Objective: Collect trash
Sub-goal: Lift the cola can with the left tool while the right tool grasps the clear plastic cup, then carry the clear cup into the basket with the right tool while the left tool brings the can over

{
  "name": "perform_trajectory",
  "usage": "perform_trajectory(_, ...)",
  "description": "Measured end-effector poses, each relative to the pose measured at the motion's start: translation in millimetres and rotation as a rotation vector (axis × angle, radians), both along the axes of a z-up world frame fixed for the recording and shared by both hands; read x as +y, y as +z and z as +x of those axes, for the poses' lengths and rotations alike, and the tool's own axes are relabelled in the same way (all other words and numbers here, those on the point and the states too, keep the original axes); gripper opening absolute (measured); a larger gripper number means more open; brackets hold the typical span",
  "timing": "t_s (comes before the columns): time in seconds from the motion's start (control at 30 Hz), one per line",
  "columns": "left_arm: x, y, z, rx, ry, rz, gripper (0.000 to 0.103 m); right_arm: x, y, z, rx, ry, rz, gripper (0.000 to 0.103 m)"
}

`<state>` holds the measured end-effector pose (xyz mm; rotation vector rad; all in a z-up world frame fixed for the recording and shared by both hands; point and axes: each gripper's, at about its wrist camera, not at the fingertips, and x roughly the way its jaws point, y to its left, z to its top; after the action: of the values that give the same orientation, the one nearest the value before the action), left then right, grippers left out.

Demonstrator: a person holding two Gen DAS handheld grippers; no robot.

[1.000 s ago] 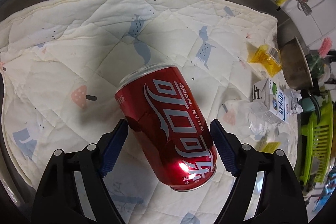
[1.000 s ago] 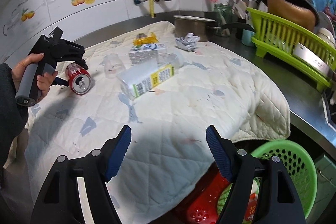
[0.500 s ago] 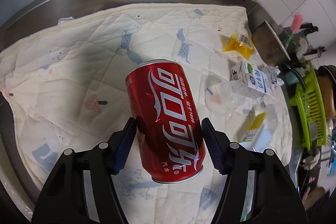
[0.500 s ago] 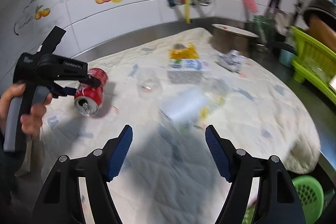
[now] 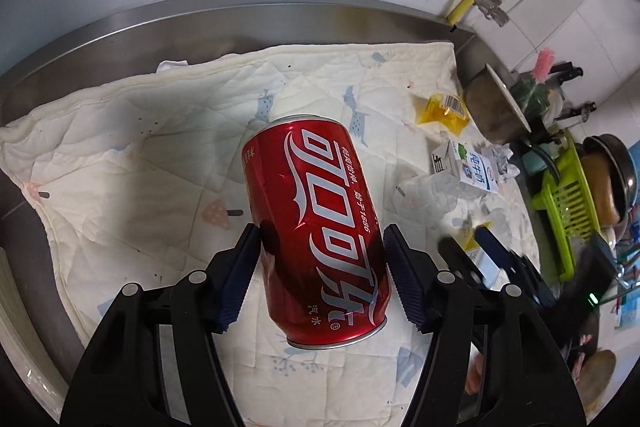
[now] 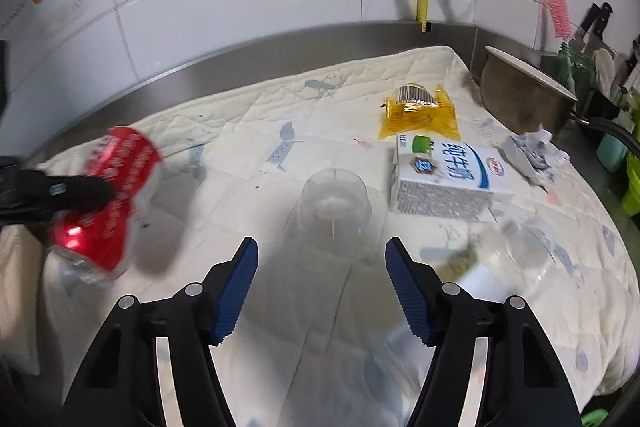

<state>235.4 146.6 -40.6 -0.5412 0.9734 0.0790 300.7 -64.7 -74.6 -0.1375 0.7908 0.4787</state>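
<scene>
Left tongs [image 5: 320, 277] clamped on red can [image 5: 316, 227], lifted clear of quilt [image 5: 160, 131] over bench; can tilted, gripped low on a dented wall. Right tongs [image 6: 320, 279] open, empty, near clear cup [image 6: 335, 197]. Risks: thin, slick wall may slip or crush further under squeeze; tilt may spill dregs onto quilt; open tongs may knock cup or carton [image 6: 448, 183].

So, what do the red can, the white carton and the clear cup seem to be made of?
Can: thin metal, probably aluminium, glossy red print; it shows sharp highlights and a dent by the left gripper.
Carton: coated paperboard, matte with printed faces and folded edges.
Cup: thin transparent plastic, likely; the cloth shows through it.
</scene>
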Motion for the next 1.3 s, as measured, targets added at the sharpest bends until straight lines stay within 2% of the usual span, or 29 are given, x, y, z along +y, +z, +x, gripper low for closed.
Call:
perform_trajectory(0.1, 3.0, -1.7, -0.8, -0.002, -0.007, 0.002, 0.062, 9.1, -10.6, 17.4, 0.037, -0.01, 0.009, 0.063)
perform_trajectory(0.4, 3.8, -3.2, -0.9, -0.007, -0.028, -0.002, 0.062, 24.5, -31.5, 52.2, 0.082, -0.073, -0.047, 0.058)
perform_trajectory(0.63, -2.3, -0.7, -4.8, -0.014, -0.047, 0.008, 0.062, 20.4, -27.5, 47.9, 0.084, -0.079, -0.006, 0.056)
perform_trajectory(0.9, -18.5, 11.6, -21.2, -0.042, -0.082, 0.021, 0.062, -9.1, 12.9, -9.0, 0.017, -0.054, 0.071, 0.056)
perform_trajectory(1.0, -32.7, 17.2, -28.7, -0.057, -0.115, 0.027, 0.062, -40.3, 28.7, -46.8, -0.025, -0.081, 0.1, 0.056)
perform_trajectory(1.13, -60.4, 23.3, -36.5, -0.076, -0.172, 0.034, 0.062, -87.3, 33.5, -90.9, -0.046, -0.148, 0.128, 0.056)
perform_trajectory(1.3, -108.5, 26.1, -49.5, -0.096, -0.277, 0.018, 0.062, -159.1, 25.2, -156.9, -0.092, -0.282, 0.07, 0.056)
